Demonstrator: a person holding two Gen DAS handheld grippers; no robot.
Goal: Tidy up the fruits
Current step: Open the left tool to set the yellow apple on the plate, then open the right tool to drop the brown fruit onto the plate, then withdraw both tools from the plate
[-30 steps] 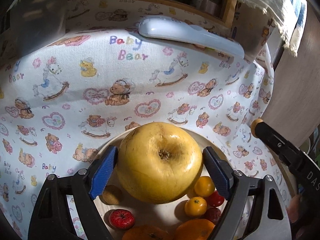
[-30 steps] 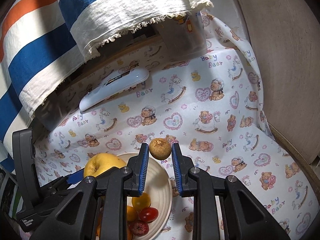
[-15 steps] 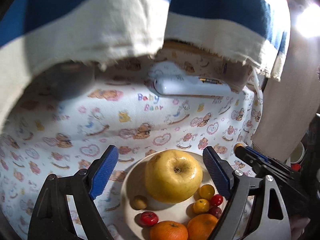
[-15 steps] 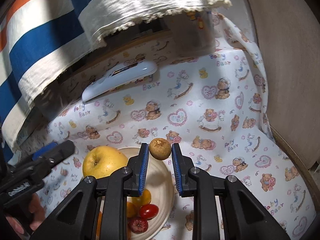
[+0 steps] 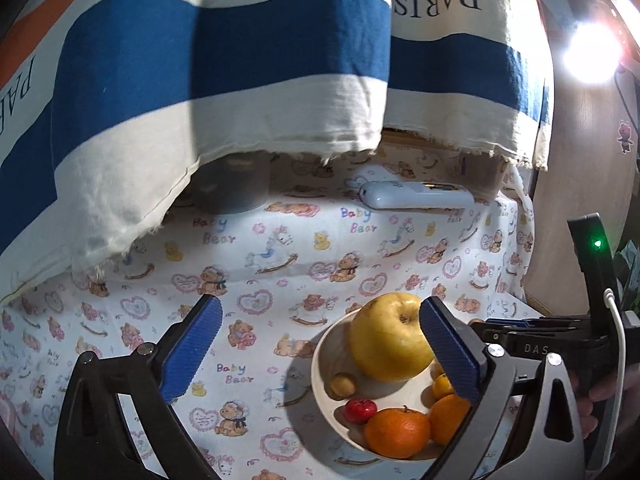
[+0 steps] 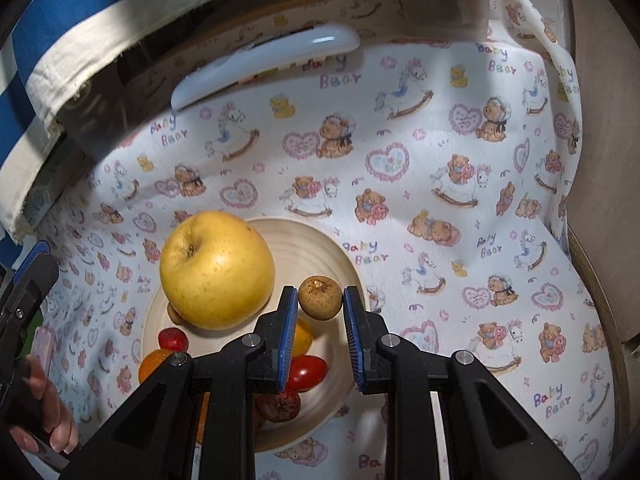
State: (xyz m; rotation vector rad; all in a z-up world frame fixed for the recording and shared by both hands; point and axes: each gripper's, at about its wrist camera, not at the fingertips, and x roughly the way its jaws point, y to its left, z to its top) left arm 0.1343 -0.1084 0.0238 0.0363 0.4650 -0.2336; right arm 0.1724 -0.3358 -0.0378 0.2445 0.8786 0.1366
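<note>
Left hand-held gripper [image 5: 318, 354] had pulled back and up from the yellow apple [image 5: 390, 338] since the earlier frames, its pads wide apart and empty, apple now sitting lower right in left wrist view. Right hand-held gripper [image 6: 320, 312] had come closer over the bowl [image 6: 340, 252], clamped on a small brown fruit [image 6: 320, 298] at frame centre. Bowl on the bear-print cloth surface [image 6: 440, 160] already held the apple, two oranges [image 5: 396, 432], a red fruit [image 5: 360, 410], small tomatoes [image 6: 308, 372] and another brown fruit [image 5: 342, 386]. No loose fruit seen on the cloth. Judged nearly done: brown fruit left to drop in the bowl
</note>
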